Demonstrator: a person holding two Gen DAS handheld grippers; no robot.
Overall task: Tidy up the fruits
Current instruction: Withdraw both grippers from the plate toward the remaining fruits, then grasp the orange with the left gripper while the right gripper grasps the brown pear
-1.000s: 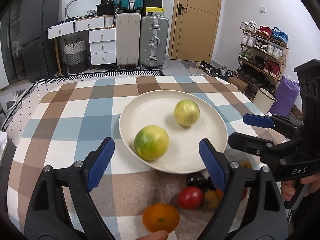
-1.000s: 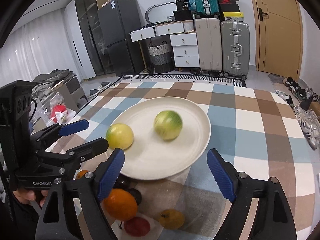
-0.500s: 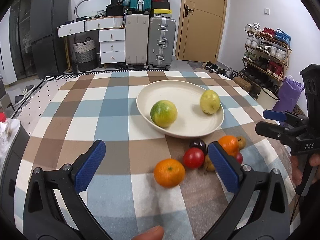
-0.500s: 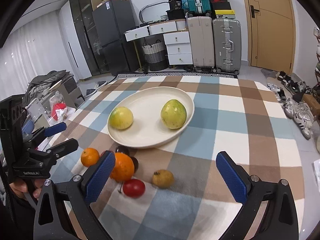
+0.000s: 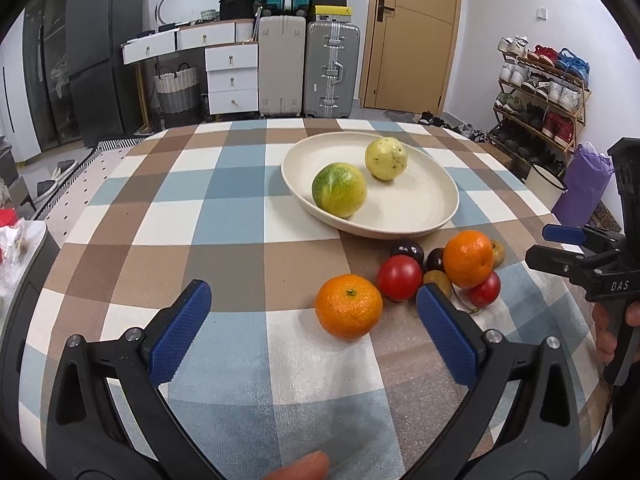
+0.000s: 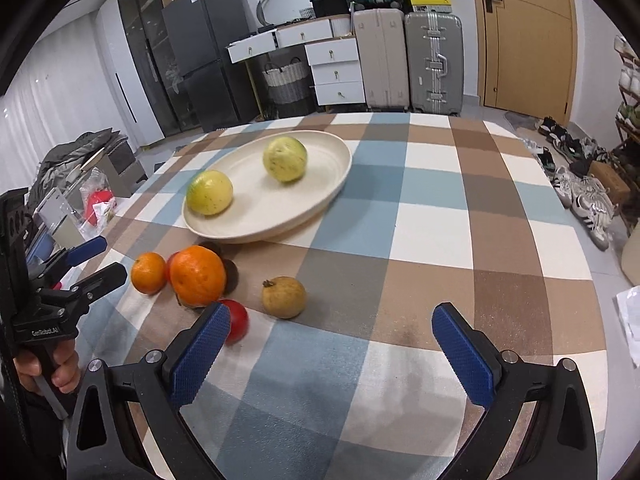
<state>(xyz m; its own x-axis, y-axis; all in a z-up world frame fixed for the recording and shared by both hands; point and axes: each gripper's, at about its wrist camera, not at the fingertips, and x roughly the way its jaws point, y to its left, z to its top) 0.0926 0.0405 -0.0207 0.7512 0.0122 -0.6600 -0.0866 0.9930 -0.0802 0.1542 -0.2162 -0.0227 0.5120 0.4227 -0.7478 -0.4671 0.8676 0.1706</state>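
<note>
A: Left wrist view, item one. Left gripper (image 5: 312, 320): jaws spread wide, nothing between the pads. The small orange (image 5: 349, 306) lies on the tablecloth (image 5: 224, 220) on the near side of the plate (image 5: 404, 216), clear of its rim, just ahead of the fingertips and toward the right-hand pad.

B: Long axis?

A: None to speak of; it is round, stem scar up. Beside it, nearer the plate: a red fruit (image 5: 399, 278), a larger orange (image 5: 468, 258), dark plums (image 5: 407, 251), all bunched and touching. On the plate: a green-yellow citrus (image 5: 339, 189) and a pale yellow fruit (image 5: 386, 159), apart from each other.

B: Right wrist view?

A: Right gripper (image 6: 332, 344): jaws equally wide, empty. A brownish-yellow fruit (image 6: 284, 297) sits alone, on the near side of the plate (image 6: 320, 204), ahead of the fingers and left of centre. A second red fruit (image 6: 237, 320) is just past the left pad.

B: Which hand for which?

A: Judged: the left is nearer the small orange, the right nearer the brownish fruit. Most fruit appears unsorted.

B: Surface and room?

A: Checked cloth in blue, brown and white, flat. Beyond the plate: suitcases (image 5: 308, 68), white drawers (image 5: 232, 76), a wooden door (image 5: 412, 36); a shoe rack (image 5: 540, 100) to its right.
</note>
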